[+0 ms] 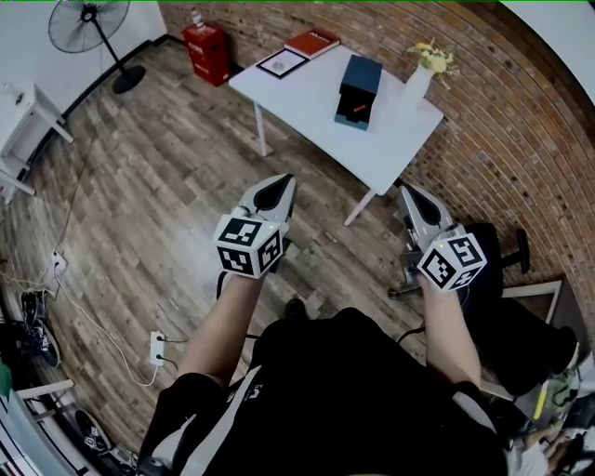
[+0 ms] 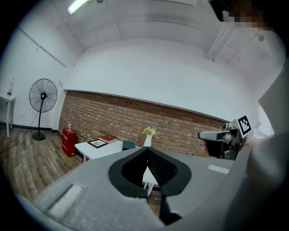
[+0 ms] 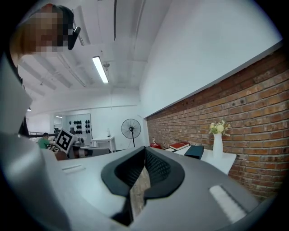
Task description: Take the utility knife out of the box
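- Closest in: a black top and two bare forearms, each hand holding a grey plastic gripper with a white cube of black square markers on it.
- Left gripper (image 1: 281, 180): smooth grey shell tapering to a point, with black ribbed pads inside. Its own view shows the jaws pressed together and nothing between them.
- Right gripper (image 1: 405, 190): same shape and same dimpled black pads, also clenched tight on nothing. Both point roughly level towards the table, well short of it.
- Under them is a floor (image 1: 158, 177) of worn grey-brown wood planks with visible grain. A white power strip (image 1: 157, 348) and its cable lie off to the left.
- A black chair (image 1: 507, 270) sits just right of the right gripper.
- Next comes a white table (image 1: 311, 98) with a smooth rectangular top and thin white legs.
- The box (image 1: 361, 78) lies on the table between a black picture frame (image 1: 282, 63) and a white vase (image 1: 416, 86) of pale flowers. It's dark blue-green, matte and rectangular, and the near end looks open and darker.
- A small red thing (image 1: 355, 109) shows in that open end. It's too small to say for sure that it's the utility knife.
- A red book (image 1: 312, 43) lies at the far corner.
- Furthest back: a rough red brick wall (image 1: 521, 121), a red canister (image 1: 208, 52), and a round black standing fan (image 1: 91, 20).
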Motion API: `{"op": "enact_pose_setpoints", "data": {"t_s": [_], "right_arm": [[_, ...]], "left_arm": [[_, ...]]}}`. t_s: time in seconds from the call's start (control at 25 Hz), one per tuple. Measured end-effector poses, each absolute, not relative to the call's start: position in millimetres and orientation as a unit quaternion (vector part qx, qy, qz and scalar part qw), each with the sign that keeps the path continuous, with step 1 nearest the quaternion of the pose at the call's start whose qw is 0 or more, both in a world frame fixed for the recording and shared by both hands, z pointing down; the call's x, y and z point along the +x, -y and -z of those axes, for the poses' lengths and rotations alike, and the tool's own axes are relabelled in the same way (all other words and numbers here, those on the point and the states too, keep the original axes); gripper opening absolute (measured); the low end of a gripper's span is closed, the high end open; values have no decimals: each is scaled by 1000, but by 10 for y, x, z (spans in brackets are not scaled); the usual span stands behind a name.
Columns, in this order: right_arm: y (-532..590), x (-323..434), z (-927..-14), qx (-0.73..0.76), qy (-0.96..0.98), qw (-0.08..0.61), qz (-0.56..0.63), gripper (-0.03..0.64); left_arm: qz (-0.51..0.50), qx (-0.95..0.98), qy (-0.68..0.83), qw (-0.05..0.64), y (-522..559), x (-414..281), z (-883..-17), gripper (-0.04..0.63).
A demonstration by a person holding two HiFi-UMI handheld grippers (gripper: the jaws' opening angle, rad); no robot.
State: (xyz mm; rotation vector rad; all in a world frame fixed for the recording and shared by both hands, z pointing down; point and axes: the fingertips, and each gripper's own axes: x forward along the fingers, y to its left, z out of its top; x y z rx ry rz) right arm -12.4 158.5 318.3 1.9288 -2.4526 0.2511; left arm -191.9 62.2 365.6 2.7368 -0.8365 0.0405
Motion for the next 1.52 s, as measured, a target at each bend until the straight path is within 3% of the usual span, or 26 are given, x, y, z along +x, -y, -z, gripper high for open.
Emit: {"op": "enact_pose_setpoints", "data": {"t_s": [0.48,1.08,1.52], "right_arm": [[-904,176,-3220,606,791,0,-84,3],[735,1464,-3503,580,808,2,-97,3],[1517,2052,-3598,553,826,5,-106,2]], "left_arm": [[-26,945,291,146,-48,-1627,-3739,8],[-62,938,308,149,1427,-272,-3814,8],[-74,931,333,133,2150,338,-3746,8]]}}
